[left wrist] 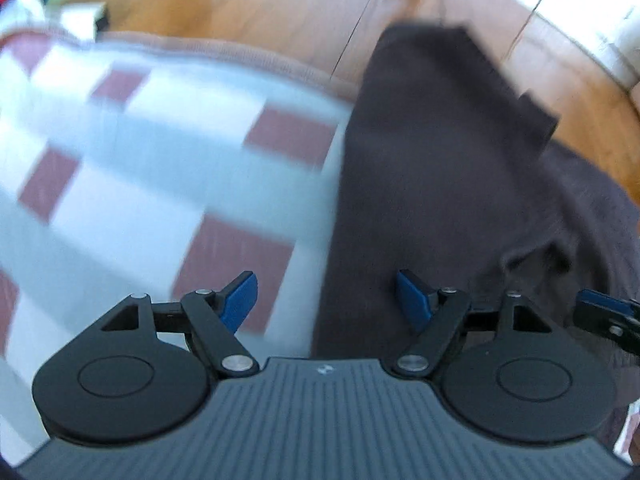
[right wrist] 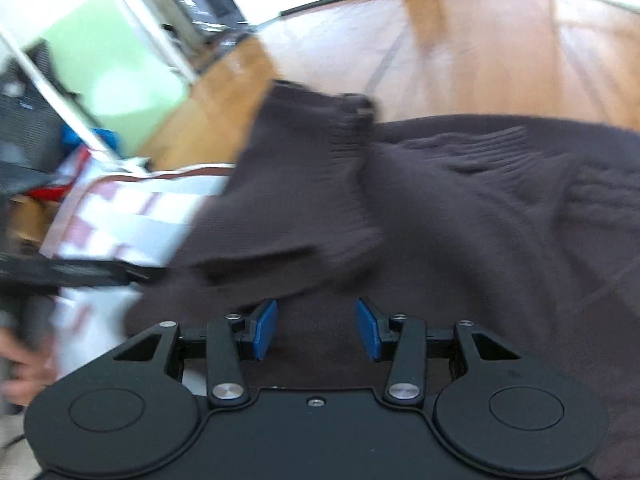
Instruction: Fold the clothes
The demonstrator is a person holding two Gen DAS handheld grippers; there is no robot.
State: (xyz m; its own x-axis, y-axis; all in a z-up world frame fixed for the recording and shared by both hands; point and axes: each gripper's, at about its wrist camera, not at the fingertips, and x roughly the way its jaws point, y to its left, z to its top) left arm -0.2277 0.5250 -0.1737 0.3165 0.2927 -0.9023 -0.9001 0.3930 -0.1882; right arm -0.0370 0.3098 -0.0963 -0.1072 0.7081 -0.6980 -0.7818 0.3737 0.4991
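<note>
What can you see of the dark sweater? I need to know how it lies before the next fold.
The dark sweater is a brown-black knit, soft and thick, with ribbed bands at a cuff and along one fold. It lies crumpled, partly folded, on a checked red-and-white cloth over a wooden floor. One sleeve stretches away from the body. Both the left gripper and the right gripper hover over it with jaws apart, gripping nothing.

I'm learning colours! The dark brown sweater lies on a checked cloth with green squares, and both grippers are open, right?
Nearly. The squares on the checked cloth are dark red, not green, as the left wrist view shows. The dark brown sweater is there.
</note>
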